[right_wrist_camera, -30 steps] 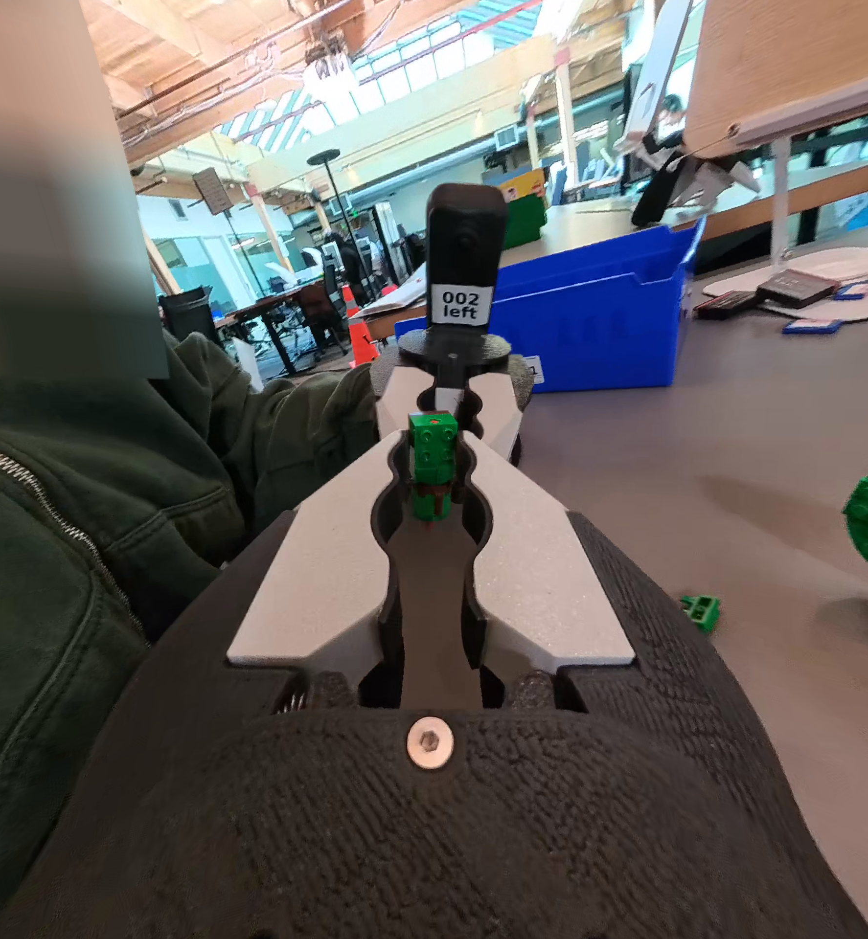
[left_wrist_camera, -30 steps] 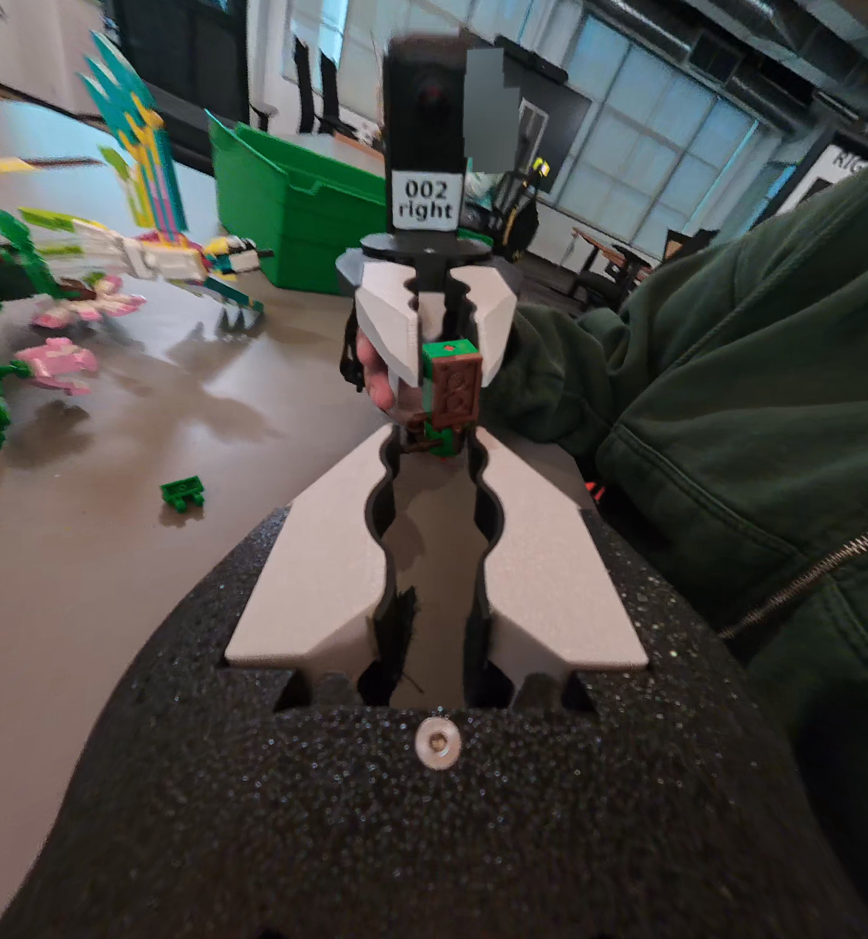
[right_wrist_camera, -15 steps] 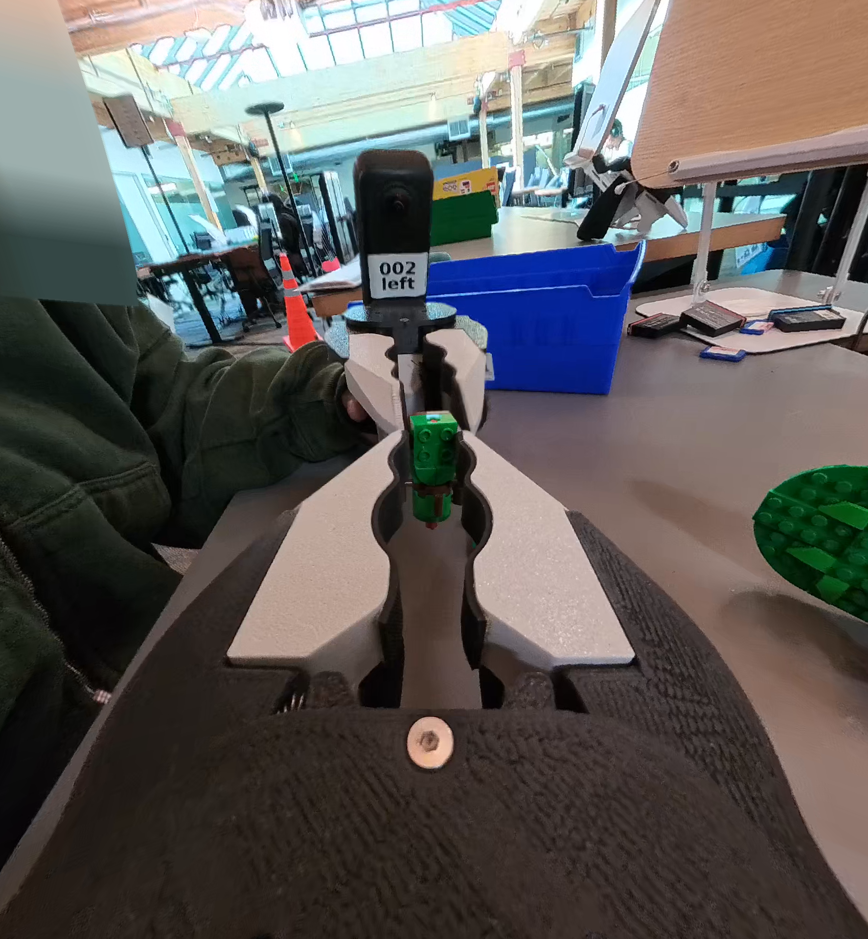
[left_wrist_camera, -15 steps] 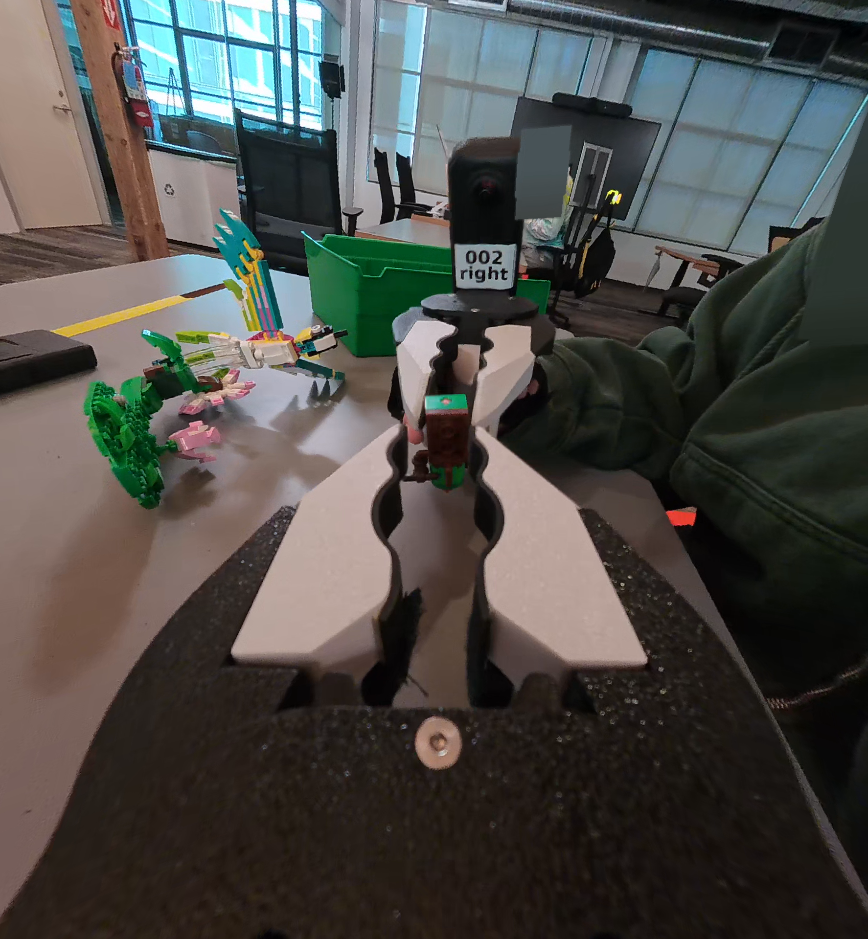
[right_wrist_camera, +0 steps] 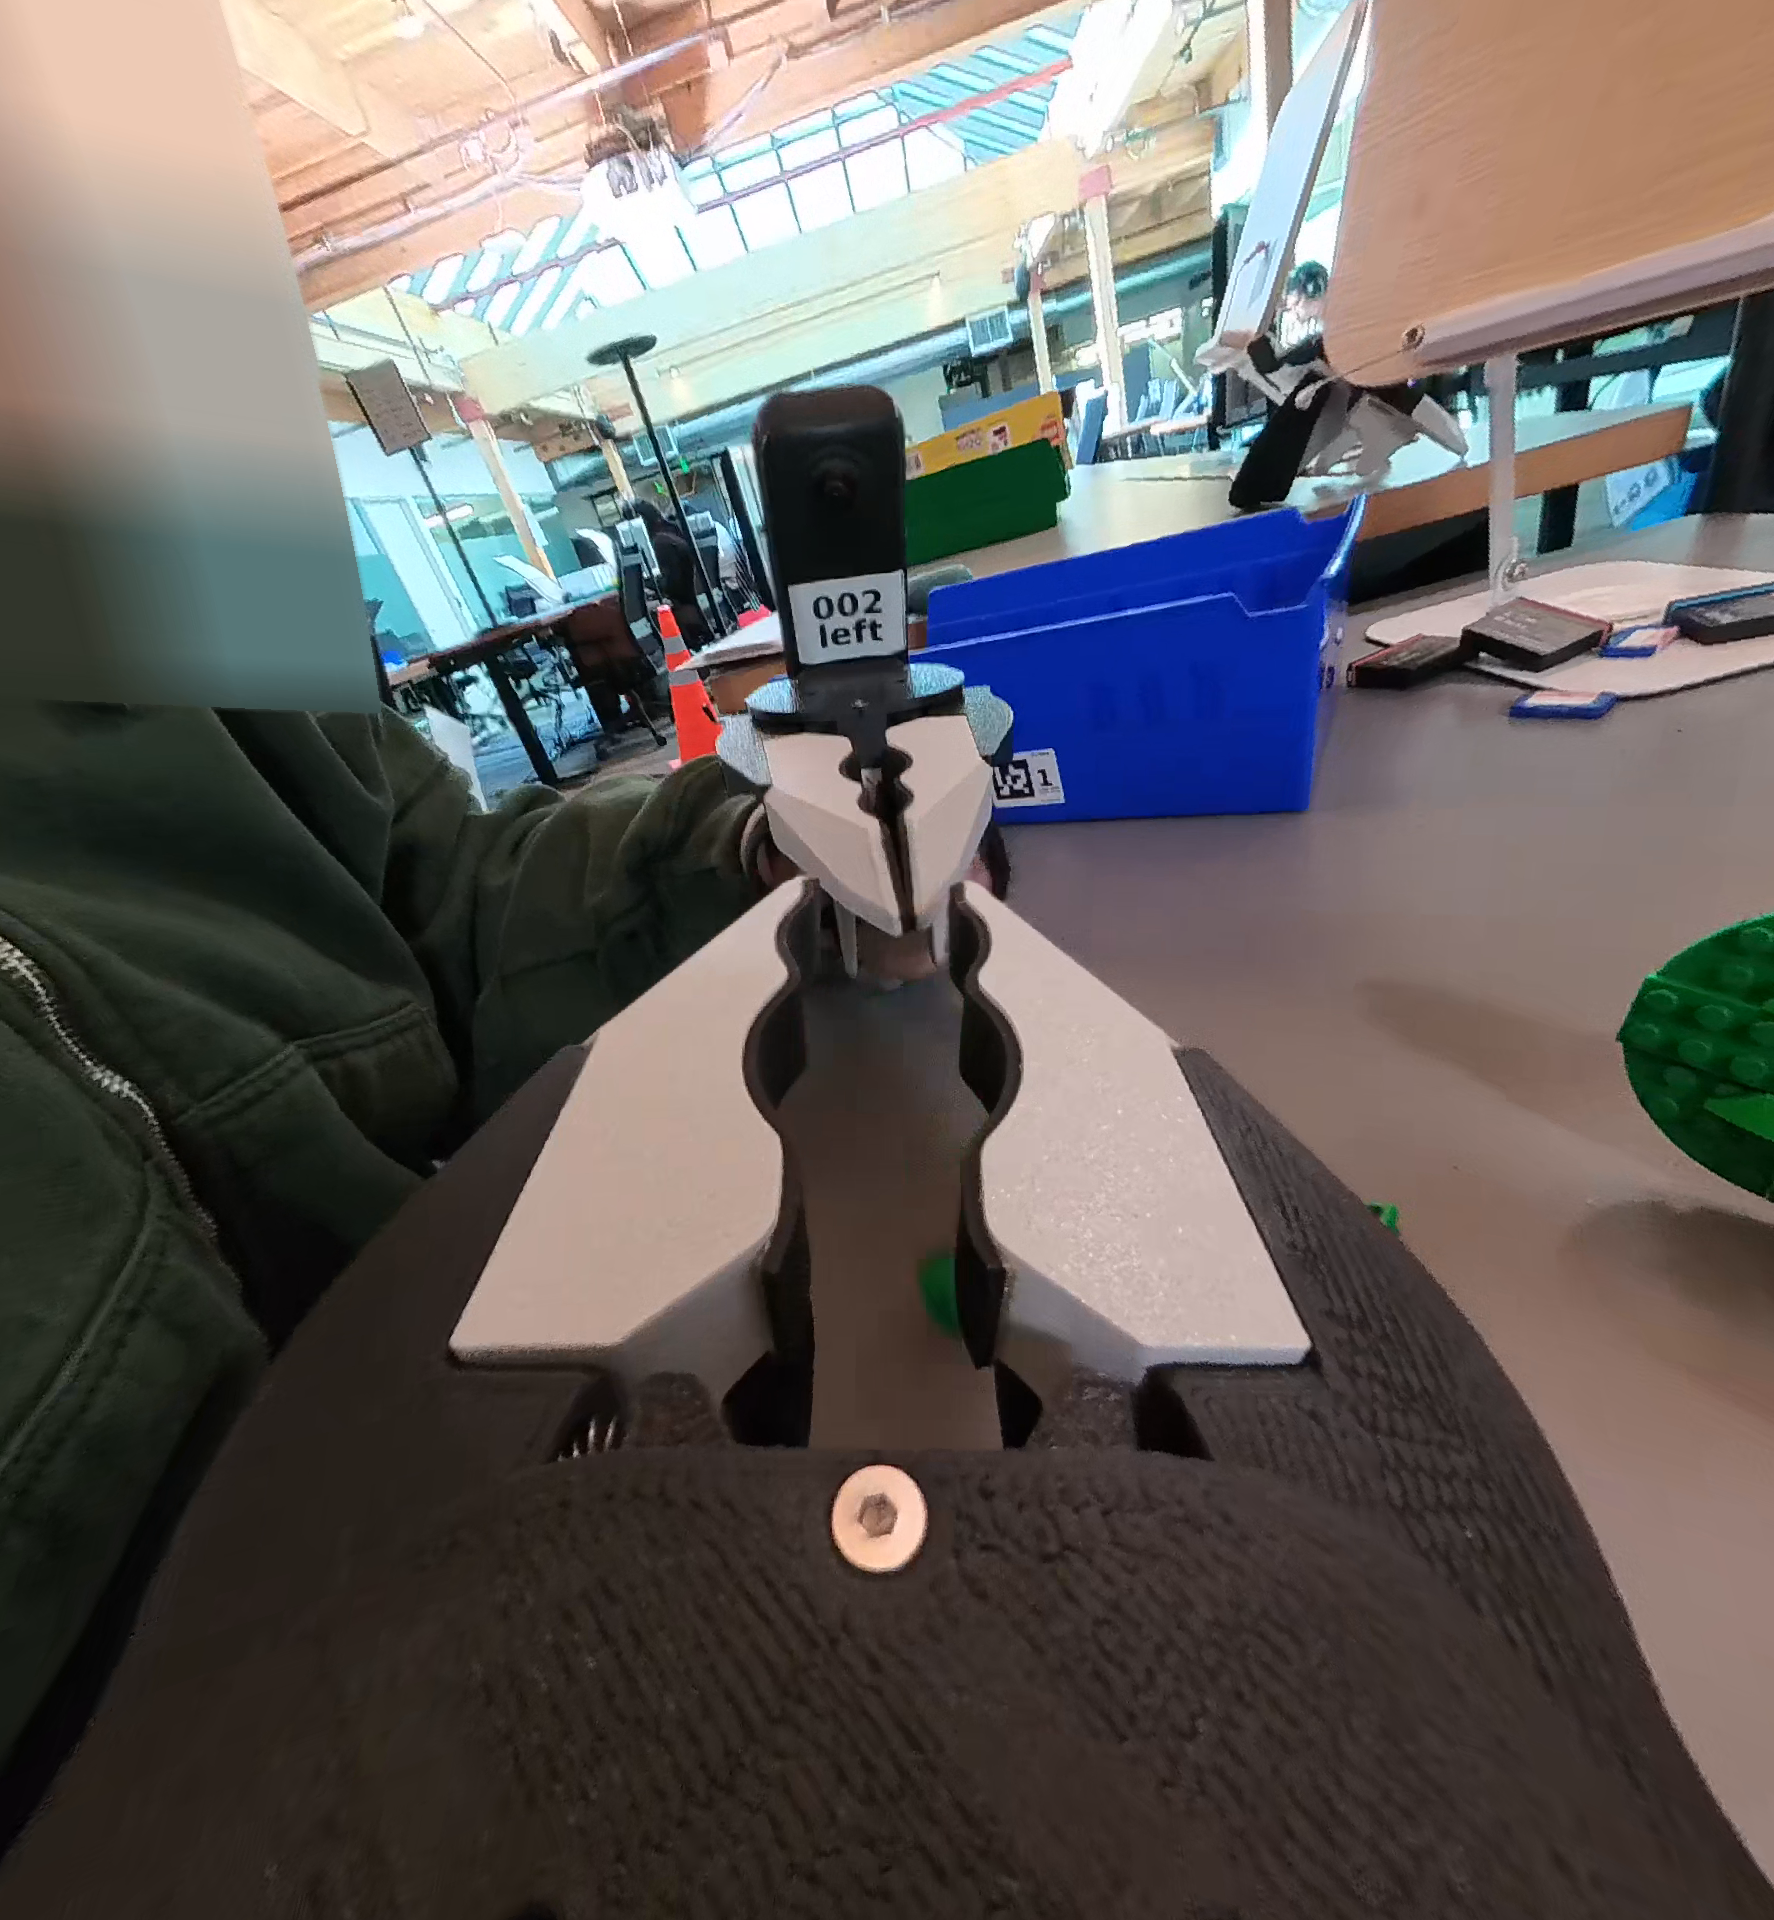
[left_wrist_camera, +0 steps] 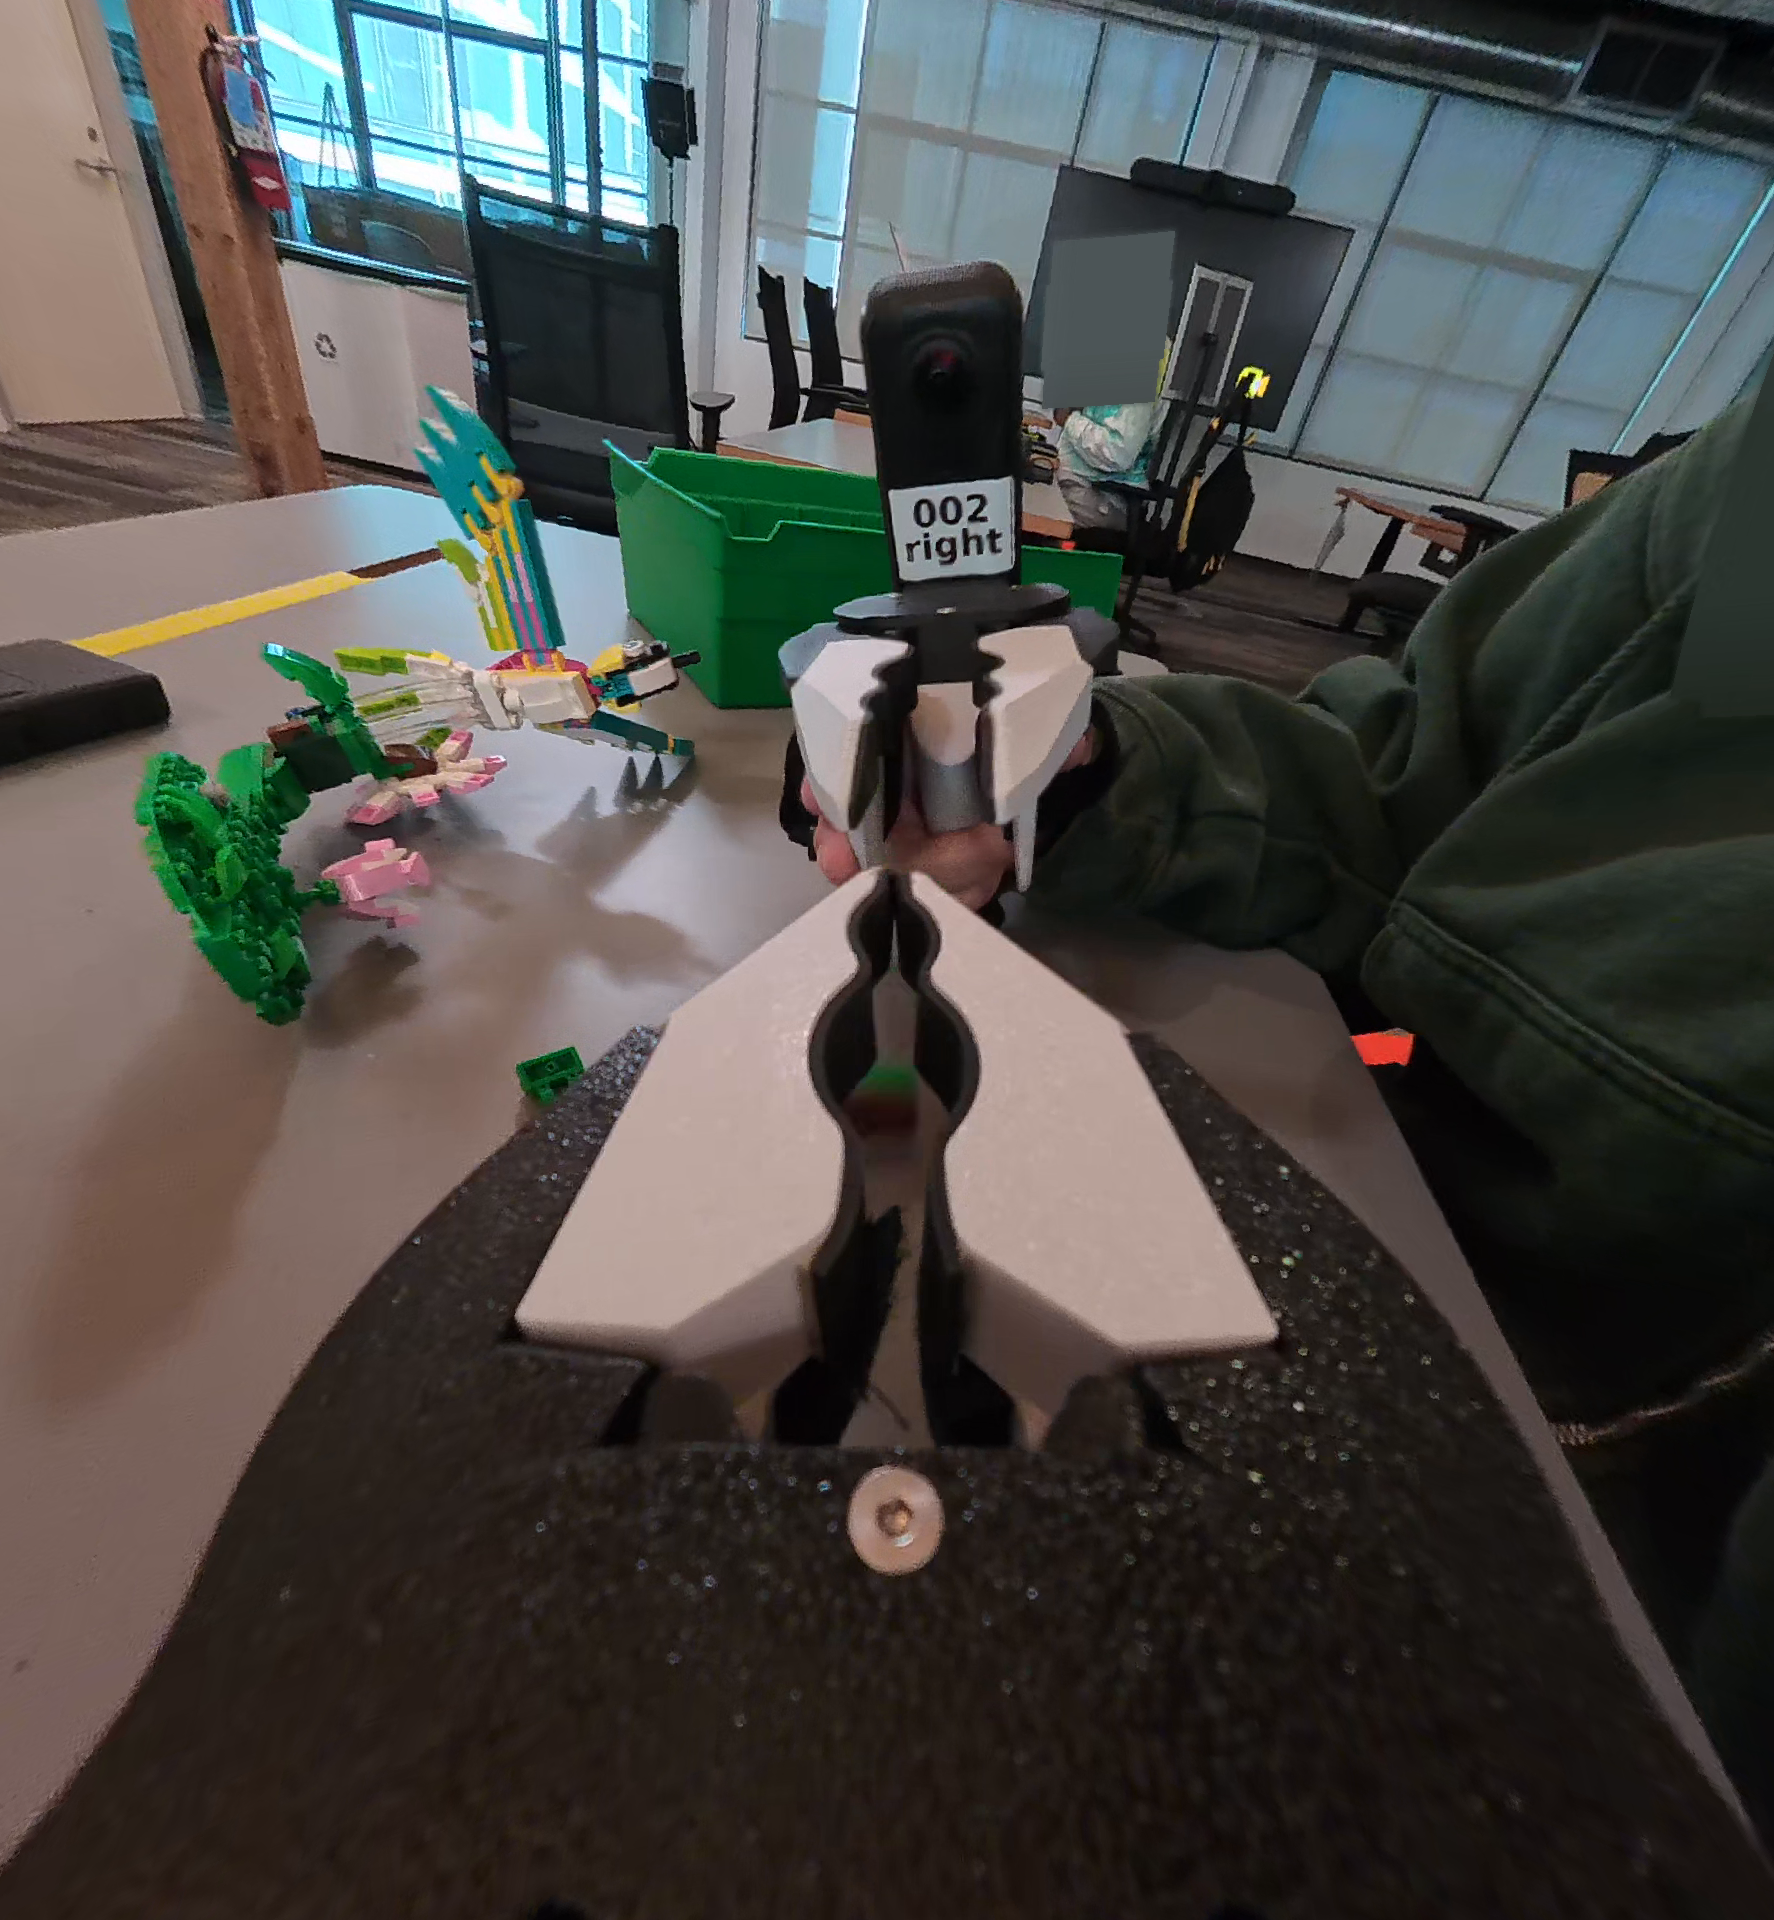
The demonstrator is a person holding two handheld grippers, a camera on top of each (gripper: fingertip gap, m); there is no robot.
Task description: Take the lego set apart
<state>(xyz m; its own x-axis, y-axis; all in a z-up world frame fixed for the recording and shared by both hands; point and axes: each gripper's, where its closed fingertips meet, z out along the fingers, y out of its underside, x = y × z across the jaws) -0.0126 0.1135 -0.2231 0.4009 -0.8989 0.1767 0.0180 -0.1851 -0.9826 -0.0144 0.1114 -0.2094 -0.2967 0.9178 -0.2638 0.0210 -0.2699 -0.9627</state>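
Note:
My left gripper [left_wrist_camera: 888, 883] is shut, its tips together with nothing between them; the right wrist view [right_wrist_camera: 904, 914] shows this too. My right gripper [right_wrist_camera: 878, 925] is open and empty, facing the left one tip to tip; it also shows in the left wrist view [left_wrist_camera: 940, 821]. A small green and brown lego piece [left_wrist_camera: 883, 1101] shows as a blur below the fingers, held by neither gripper; in the right wrist view it is a green blur [right_wrist_camera: 937, 1294]. The lego bird model [left_wrist_camera: 509, 686] on its green leafy base [left_wrist_camera: 228, 883] lies on the table at left.
A loose green brick [left_wrist_camera: 550, 1070] lies on the grey table [left_wrist_camera: 135, 1247] by my left gripper. A green bin [left_wrist_camera: 737, 582] stands behind the model. A blue bin [right_wrist_camera: 1153, 707] stands far right. The base's round green plate [right_wrist_camera: 1745, 1060] lies at right. A person's green sleeve [left_wrist_camera: 1485, 831] is close. Both grippers' tips are close together, under 4 cm apart. From the right gripper's tips to the lego bird model [left_wrist_camera: 509, 686] is close to 20 cm.
The right gripper was shut on the green and brown piece, with the left fingertips around it. The right jaws have opened, the left jaws have shut on nothing, and the piece has dropped away.

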